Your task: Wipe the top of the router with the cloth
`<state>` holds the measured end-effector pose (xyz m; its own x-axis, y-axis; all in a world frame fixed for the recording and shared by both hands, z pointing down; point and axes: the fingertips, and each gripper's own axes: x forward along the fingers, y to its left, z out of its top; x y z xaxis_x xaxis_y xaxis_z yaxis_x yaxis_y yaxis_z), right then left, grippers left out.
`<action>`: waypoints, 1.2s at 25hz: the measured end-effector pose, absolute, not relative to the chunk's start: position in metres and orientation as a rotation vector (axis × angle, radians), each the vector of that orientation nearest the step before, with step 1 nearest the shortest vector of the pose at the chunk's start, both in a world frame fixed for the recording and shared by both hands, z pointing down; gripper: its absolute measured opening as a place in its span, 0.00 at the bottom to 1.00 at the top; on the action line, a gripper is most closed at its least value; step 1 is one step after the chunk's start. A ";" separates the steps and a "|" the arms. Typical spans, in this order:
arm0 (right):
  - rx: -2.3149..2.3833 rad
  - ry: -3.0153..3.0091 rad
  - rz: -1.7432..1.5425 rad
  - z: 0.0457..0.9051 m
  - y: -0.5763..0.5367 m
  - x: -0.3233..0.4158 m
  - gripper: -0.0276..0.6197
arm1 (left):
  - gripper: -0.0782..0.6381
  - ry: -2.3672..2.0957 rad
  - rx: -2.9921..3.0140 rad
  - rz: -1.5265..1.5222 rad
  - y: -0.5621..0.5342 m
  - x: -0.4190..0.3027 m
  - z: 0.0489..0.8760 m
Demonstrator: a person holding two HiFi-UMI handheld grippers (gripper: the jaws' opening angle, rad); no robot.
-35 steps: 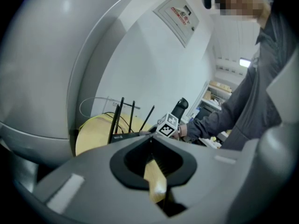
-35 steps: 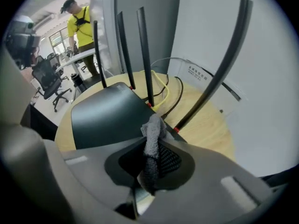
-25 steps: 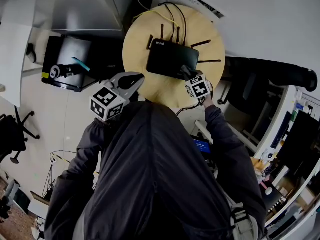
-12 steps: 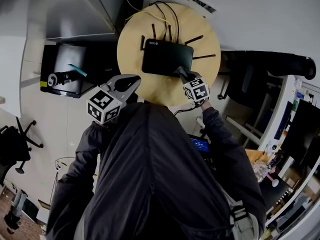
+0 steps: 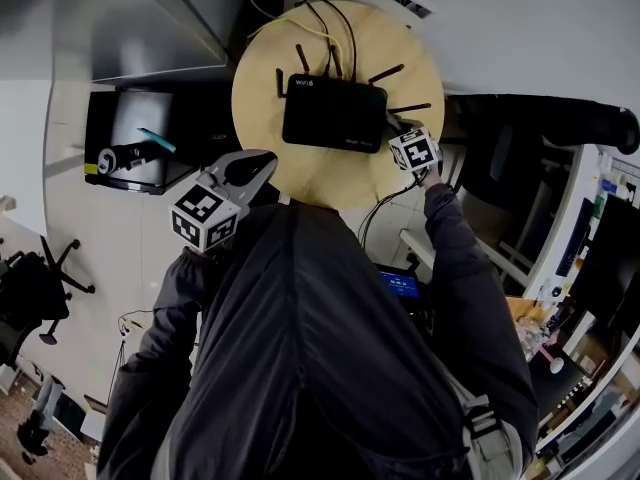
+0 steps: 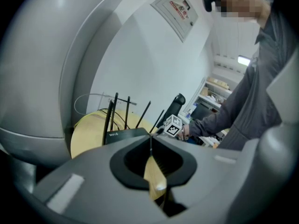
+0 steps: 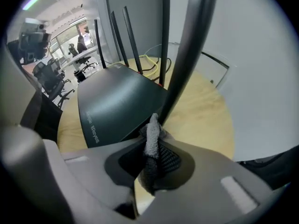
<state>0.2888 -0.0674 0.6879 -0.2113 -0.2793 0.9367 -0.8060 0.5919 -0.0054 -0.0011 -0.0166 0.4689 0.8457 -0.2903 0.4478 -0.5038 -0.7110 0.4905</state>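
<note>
A black router [image 5: 334, 113] with several thin antennas lies on a round wooden table [image 5: 300, 173]. My right gripper [image 5: 398, 128] hangs at the router's right end, by an antenna, shut on a grey cloth [image 7: 152, 136]. In the right gripper view the cloth sits pinched between the jaws at the near right corner of the router [image 7: 117, 106]. My left gripper [image 5: 258, 165] stays off the table's left front edge, shut and empty. In the left gripper view the router [image 6: 124, 133] and the right gripper's marker cube [image 6: 173, 125] show beyond the closed jaws.
Yellow and black cables [image 5: 325, 13] run off the table's far edge. A dark monitor with a teal tool [image 5: 150, 138] stands on the left. An office chair [image 5: 40, 298] is at the lower left and a dark chair [image 5: 540, 133] at the right. A white wall [image 5: 520, 28] runs behind.
My right gripper has slid with the cloth from the router's front middle to its right end. The left gripper has stayed where it was.
</note>
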 end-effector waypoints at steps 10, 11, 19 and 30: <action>0.672 -1.797 0.417 0.696 -0.022 0.260 0.09 | 0.11 -0.552 2.391 0.472 -0.012 0.010 0.468; 0.655 -1.801 0.414 0.696 -0.012 0.257 0.09 | 0.11 -0.546 2.394 0.473 -0.013 0.012 0.468; 0.677 -1.840 0.548 0.697 0.027 0.239 0.09 | 0.11 -0.495 2.422 0.484 -0.015 0.019 0.466; 0.978 -1.886 0.716 0.635 0.013 0.242 0.09 | 0.11 -0.425 2.459 0.459 -0.013 0.024 0.465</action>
<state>0.2418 0.0126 0.6349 -0.3130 -0.3449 0.8849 -0.8454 0.5258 -0.0941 0.0236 -0.0133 0.4651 0.8892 -0.1933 0.4146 -0.3988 -0.7715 0.4956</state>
